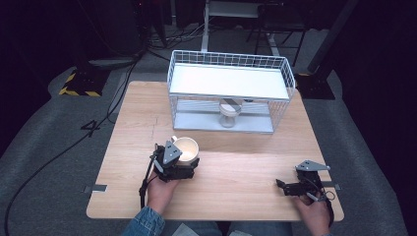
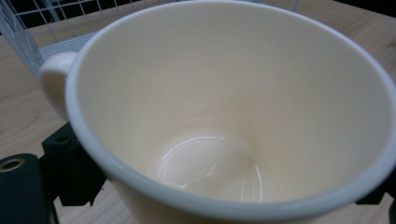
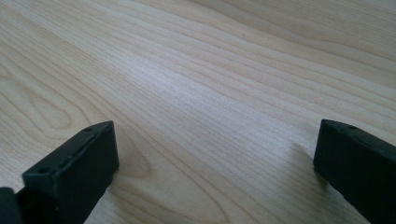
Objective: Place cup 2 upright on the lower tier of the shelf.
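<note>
A cream mug (image 1: 187, 149) with a handle stands on the wooden table (image 1: 246, 167), left of centre. My left gripper (image 1: 191, 164) is shut on the mug, one black jaw on each side of its body. In the left gripper view the mug (image 2: 210, 107) is empty and its handle points to the upper left. My right gripper (image 1: 281, 185) rests low over the table near the front right corner. Its fingers (image 3: 74, 163) are wide apart over bare wood, so it is open and holds nothing.
A white wire rack (image 1: 228, 83) with a flat white shelf stands at the back of the table. A small glass jar (image 1: 230, 114) sits beneath that shelf. Cables run across the grey floor to the left.
</note>
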Tool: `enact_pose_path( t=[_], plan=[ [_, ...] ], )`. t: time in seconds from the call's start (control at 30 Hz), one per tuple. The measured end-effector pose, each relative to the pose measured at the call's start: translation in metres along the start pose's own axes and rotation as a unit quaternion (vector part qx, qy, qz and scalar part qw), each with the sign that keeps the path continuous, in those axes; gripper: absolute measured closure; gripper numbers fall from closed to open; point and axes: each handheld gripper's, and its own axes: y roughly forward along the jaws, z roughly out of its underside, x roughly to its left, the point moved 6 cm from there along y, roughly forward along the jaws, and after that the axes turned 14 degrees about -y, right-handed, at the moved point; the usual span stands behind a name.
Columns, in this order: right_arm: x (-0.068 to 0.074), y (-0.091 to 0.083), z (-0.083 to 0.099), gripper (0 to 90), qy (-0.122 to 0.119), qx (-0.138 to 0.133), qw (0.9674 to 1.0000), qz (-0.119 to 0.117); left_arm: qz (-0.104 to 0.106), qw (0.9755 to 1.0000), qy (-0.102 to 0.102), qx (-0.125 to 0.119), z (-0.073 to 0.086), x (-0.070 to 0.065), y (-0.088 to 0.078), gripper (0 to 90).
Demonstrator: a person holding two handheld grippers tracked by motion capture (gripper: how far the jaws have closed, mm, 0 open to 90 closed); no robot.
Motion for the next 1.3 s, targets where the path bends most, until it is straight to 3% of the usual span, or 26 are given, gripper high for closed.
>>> enact_pose_path(
  t=[0.3, 0.57, 0.77, 1.3],
  plan=[
    [0.000, 0.000, 0.000, 0.0, 0.001, 0.001, 1.0000, 0.000, 0.015, 0.9999, 0.001, 0.001, -0.021, -0.011, -0.007, 8.6],
    [0.000, 0.000, 0.000, 0.0, 0.003, 0.001, 1.0000, 0.001, 0.025, 0.9996, 0.013, -0.001, -0.042, -0.018, -0.010, 8.6],
    [0.000, 0.000, -0.001, 0.0, 0.003, 0.001, 1.0000, 0.003, 0.041, 0.9991, 0.006, 0.000, -0.054, -0.023, -0.010, 8.6],
    [0.001, 0.001, -0.001, 0.0, 0.005, 0.002, 1.0000, 0.006, 0.051, 0.9985, 0.016, -0.008, -0.097, -0.034, -0.009, 8.6]
  ],
)
